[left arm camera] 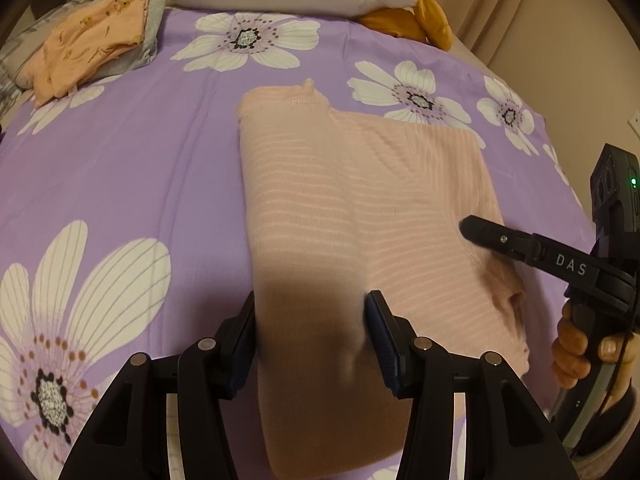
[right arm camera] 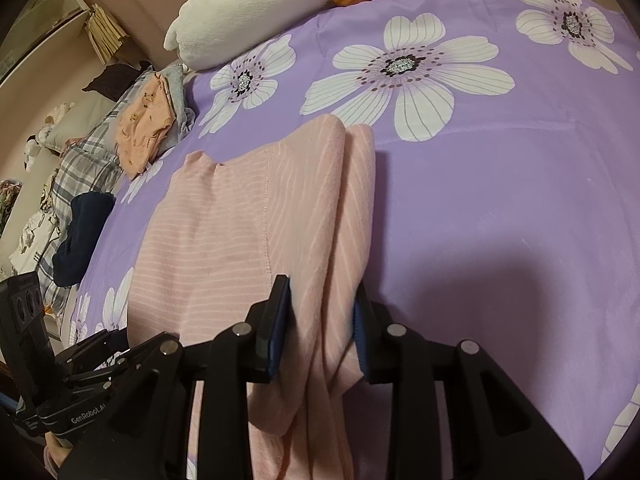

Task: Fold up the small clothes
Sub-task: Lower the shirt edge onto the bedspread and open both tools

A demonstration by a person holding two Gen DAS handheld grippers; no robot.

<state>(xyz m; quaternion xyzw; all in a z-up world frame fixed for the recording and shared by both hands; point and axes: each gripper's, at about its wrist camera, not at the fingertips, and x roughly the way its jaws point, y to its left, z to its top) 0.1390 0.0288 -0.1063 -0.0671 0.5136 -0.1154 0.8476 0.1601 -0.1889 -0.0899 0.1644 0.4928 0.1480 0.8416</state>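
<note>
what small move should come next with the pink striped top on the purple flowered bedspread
Probably carry its near hem away toward the collar: both sides of the pink striped knit top look folded in, and the left gripper and right gripper straddle its near end, jaws apart.

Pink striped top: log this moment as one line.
item: pink striped top, partly folded on purple floral bedspread | left tongs: open over hem | right tongs: open over folded sleeve side
</note>
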